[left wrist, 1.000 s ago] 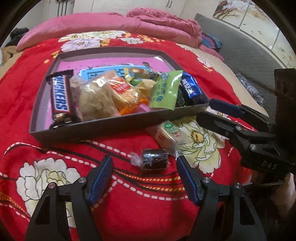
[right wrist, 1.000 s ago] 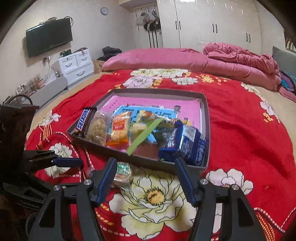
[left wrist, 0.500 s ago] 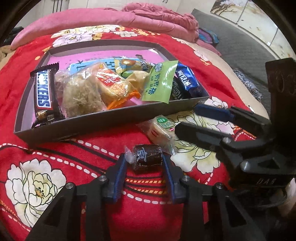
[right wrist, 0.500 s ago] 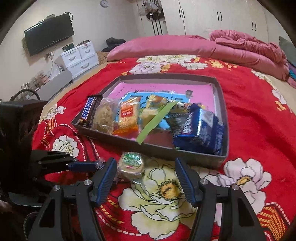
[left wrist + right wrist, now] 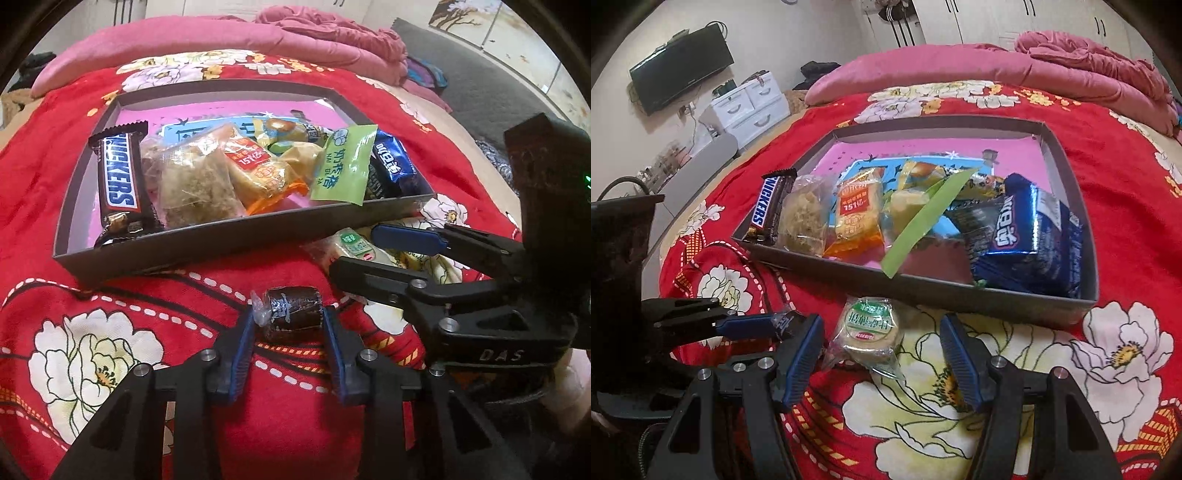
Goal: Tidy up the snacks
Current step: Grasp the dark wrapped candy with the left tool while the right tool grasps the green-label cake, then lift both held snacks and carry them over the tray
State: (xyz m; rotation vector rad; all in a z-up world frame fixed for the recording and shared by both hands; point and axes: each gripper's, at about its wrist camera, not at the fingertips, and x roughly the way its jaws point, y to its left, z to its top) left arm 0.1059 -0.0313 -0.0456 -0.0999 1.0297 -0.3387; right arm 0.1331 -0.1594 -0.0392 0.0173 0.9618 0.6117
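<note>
Left wrist view has your left claw point(image 5: 288, 325) drawn narrow, having just been closing; its blue pads point(image 5: 242, 345) press both ends of the dark wrapped candy point(image 5: 293, 312), which rests on the red floral bedspread point(image 5: 110, 332). Taking it end to end makes sense: the twisted wrapper tail at nine o'clock crumples against the pad while the firm body carries the squeeze. At twelve o'clock from that grip the grey tray point(image 5: 177, 254) presents its near wall, so the candy must likely rise clear of it before going in. Inside, the Snickers bar point(image 5: 120, 184), clear-bagged biscuits point(image 5: 195, 181), orange packet point(image 5: 258, 166), green sachet point(image 5: 341, 166) and blue packet point(image 5: 391, 162) are lined up along the near edge, leaving the pink floor at the far side free. At three o'clock your right claw point(image 5: 364, 249) stands half open over the round green-labelled cake point(image 5: 351, 243). In the right wrist view those pads point(image 5: 801, 354) flank the cake point(image 5: 870, 325) with gaps on both sides, nothing gripped, probably lined up for your next pick-up. Its loose plastic trails toward five o'clock.
</note>
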